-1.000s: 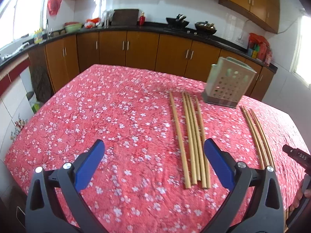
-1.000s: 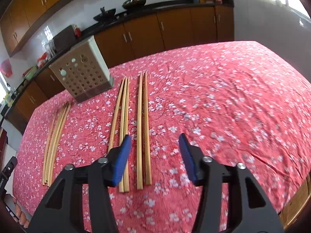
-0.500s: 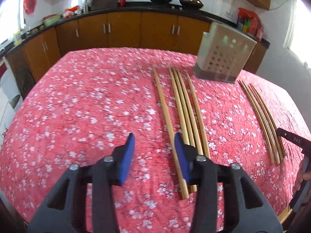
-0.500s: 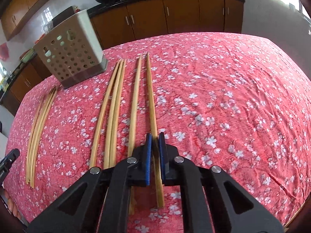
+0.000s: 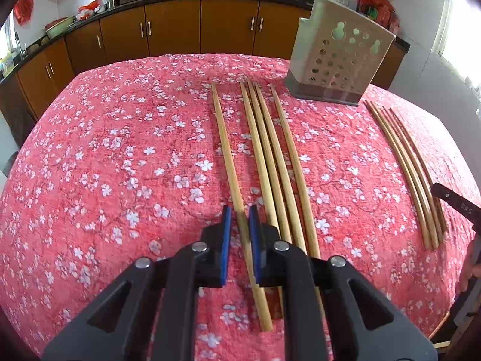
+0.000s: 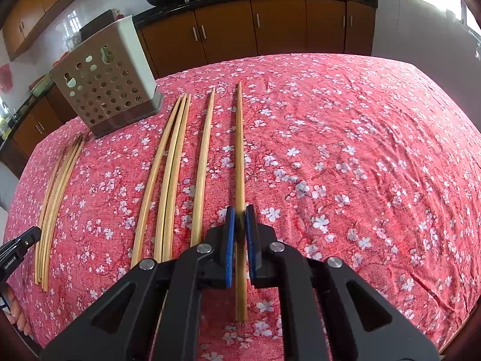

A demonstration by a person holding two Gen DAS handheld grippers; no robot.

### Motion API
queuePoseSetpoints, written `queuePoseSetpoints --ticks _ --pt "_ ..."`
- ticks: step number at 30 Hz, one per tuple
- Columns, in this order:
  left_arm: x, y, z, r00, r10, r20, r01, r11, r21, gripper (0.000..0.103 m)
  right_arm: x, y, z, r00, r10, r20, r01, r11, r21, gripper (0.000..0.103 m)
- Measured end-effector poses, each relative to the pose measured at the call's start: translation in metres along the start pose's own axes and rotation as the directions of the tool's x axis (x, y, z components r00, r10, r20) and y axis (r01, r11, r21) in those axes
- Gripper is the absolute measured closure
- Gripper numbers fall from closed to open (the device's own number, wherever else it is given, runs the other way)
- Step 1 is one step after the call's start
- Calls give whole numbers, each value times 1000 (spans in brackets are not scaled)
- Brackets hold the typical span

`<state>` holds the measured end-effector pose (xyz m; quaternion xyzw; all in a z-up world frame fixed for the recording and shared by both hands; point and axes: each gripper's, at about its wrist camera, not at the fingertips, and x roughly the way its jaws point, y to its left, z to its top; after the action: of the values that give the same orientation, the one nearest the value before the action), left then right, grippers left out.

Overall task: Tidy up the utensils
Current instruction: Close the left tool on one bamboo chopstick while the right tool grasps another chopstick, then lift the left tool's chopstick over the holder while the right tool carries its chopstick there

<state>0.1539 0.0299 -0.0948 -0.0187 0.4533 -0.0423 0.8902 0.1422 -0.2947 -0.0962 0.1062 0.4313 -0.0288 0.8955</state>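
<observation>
Long bamboo chopsticks lie side by side on a red flowered tablecloth. My left gripper (image 5: 239, 215) is shut on the leftmost chopstick (image 5: 226, 150) near its near end. Several more chopsticks (image 5: 270, 156) lie just right of it. My right gripper (image 6: 240, 214) is shut on the rightmost chopstick (image 6: 239, 150) of its group; several others (image 6: 171, 165) lie to its left. A perforated metal utensil holder (image 5: 336, 57) stands upright at the far end of the chopsticks, also seen in the right wrist view (image 6: 105, 81).
A second bundle of thinner chopsticks (image 5: 405, 168) lies near the table's right edge, seen at the left in the right wrist view (image 6: 54, 198). Brown kitchen cabinets (image 5: 180, 27) and a counter stand beyond the table.
Both grippers were wide open a second ago; they moved forward and down and each closed on a chopstick, the right first, then the left.
</observation>
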Motion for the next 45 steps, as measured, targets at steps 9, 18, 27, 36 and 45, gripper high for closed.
queuePoseSetpoints --ticks 9,18,27,36,45 --pt "19 29 27 997 74 16 -74 997 -5 95 17 -5 23 1000 -11 7 11 1000 -5 95" --pt "20 41 29 998 53 43 -53 999 7 94 23 -13 24 998 -32 45 33 999 -12 95" --pt "9 41 15 998 48 44 -49 999 18 94 11 -15 11 999 -24 44 25 1000 -19 95" --pt "-26 47 23 990 51 132 -53 999 6 95 -34 -21 18 989 -6 144 6 1000 4 95" --pt "-102 49 61 930 49 364 -29 998 -59 95 -101 -23 46 937 18 348 -24 1000 12 95"
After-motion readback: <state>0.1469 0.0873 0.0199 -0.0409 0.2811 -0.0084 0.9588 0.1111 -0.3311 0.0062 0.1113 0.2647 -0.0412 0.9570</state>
